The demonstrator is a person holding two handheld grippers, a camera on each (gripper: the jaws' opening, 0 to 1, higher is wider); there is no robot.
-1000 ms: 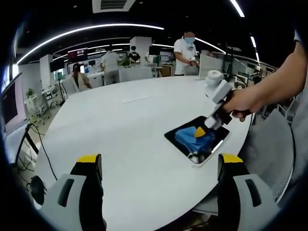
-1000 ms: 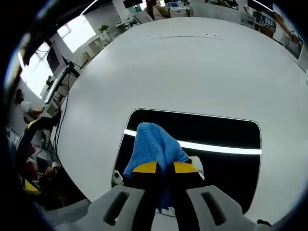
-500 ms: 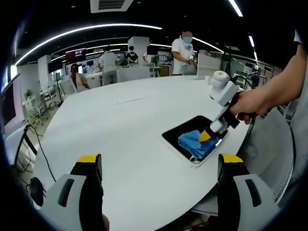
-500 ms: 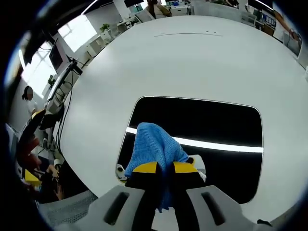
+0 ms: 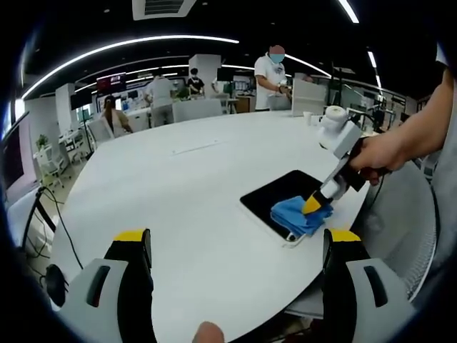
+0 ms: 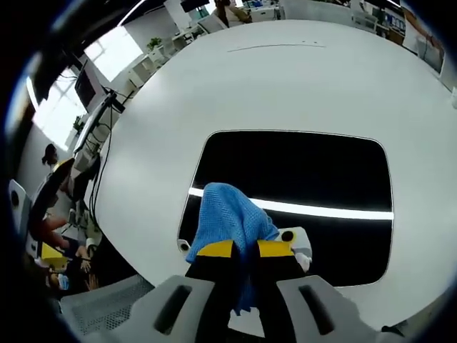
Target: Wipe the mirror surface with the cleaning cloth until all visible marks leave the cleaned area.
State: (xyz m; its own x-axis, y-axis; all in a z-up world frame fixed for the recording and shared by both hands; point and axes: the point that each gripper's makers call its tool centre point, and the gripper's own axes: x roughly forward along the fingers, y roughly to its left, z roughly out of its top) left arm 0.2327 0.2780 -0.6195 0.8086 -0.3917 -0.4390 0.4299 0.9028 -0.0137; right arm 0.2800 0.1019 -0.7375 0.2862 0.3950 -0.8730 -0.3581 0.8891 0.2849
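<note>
Right tongs (image 6: 245, 250) press cloth (image 6: 228, 214) on mirror (image 6: 300, 179), white table (image 6: 285, 86).

Even brightness is given by long ceiling light strips (image 5: 128, 44), one of which is reflected as a glaring white band in the mirror (image 6: 300, 171). The pale table (image 5: 186, 193) is nearly overexposed. Edges are bent and darkened by fisheye distortion.

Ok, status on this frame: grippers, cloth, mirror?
Right gripper shut on blue cloth, pressed to mirror near its edge. Left gripper open, off the table. Nothing in the way.
</note>
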